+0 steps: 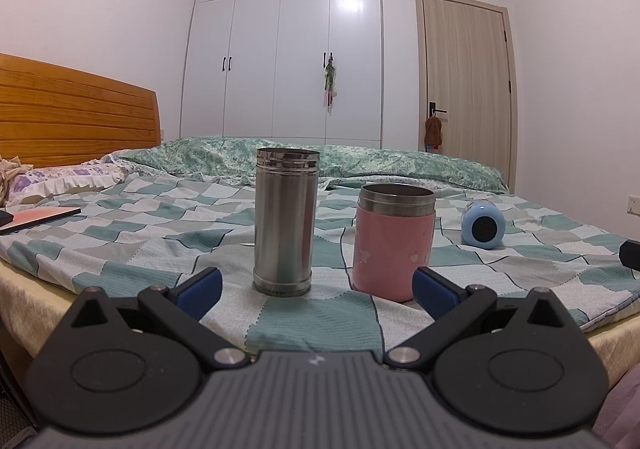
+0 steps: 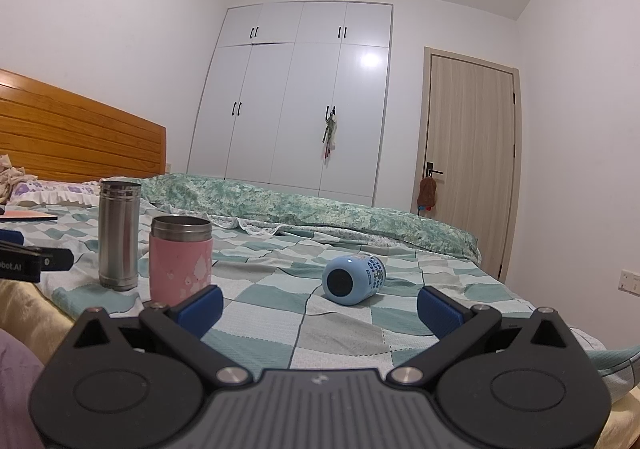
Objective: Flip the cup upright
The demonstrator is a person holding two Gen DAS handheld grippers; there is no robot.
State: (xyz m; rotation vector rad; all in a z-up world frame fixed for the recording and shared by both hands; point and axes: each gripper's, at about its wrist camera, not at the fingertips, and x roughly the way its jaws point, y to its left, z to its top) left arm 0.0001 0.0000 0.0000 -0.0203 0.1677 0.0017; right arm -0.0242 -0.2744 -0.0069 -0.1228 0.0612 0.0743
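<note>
A checked quilt (image 2: 280, 313) covered the bed. The blue cup (image 2: 354, 279) lay on its side there, ahead of the right gripper (image 2: 318, 309) and apart from it, roughly centred between its wide, empty jaws. The left gripper (image 1: 316, 291) also stood wide and empty, facing an upright steel flask (image 1: 285, 221) and pink cup (image 1: 393, 241)

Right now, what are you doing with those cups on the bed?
Nothing is being held yet. Both grippers, the left gripper and the right gripper, are open and hang near the edge of the bed. The steel cup and the pink cup already stand upright. The blue cup lies on its side, just ahead of the right gripper, and is not yet stood up.
</note>
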